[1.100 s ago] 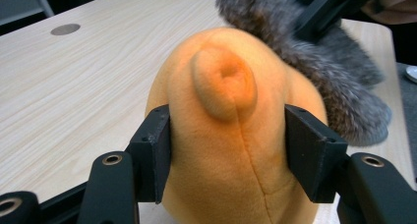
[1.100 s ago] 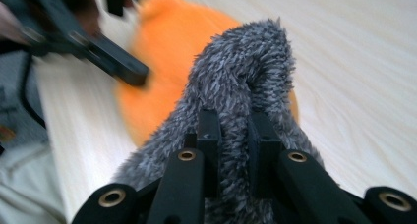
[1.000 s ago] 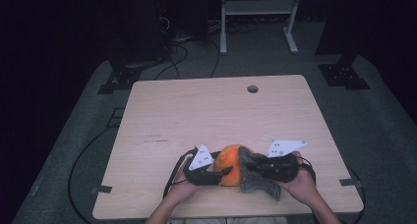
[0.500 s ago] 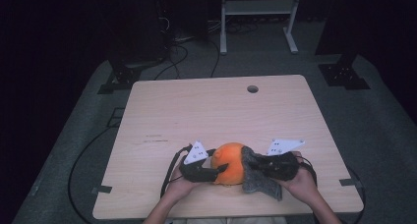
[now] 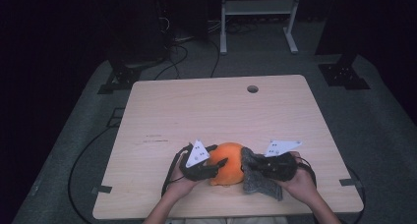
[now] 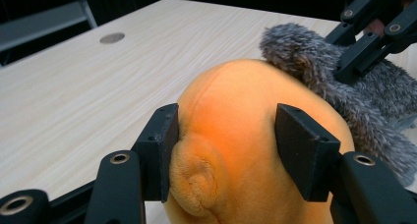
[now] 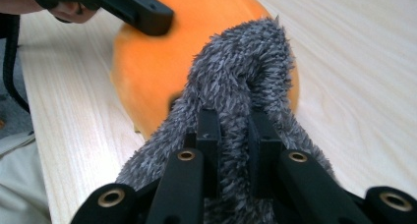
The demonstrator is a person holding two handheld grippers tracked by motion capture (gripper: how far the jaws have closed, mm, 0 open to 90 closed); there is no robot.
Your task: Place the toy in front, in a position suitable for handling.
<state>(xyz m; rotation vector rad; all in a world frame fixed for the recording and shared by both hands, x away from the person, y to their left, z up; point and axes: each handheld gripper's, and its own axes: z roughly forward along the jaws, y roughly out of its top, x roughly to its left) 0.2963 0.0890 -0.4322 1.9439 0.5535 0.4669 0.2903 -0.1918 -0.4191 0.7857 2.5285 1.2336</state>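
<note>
The table (image 5: 196,111) carries an orange plush ball (image 5: 228,162) near its front edge. The left gripper (image 6: 223,150), jaws just closing, pinches it. The right gripper (image 7: 235,150) is clenched on the grey furry cloth (image 7: 241,76) touching it.

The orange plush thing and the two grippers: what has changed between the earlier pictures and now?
The left gripper has just been closing; its pads now press into the orange plush ball, where its jaws stood wider around it before. The ball kept its place near the table's front edge. The right gripper stays shut on the grey fuzzy cloth draped against the ball.
</note>
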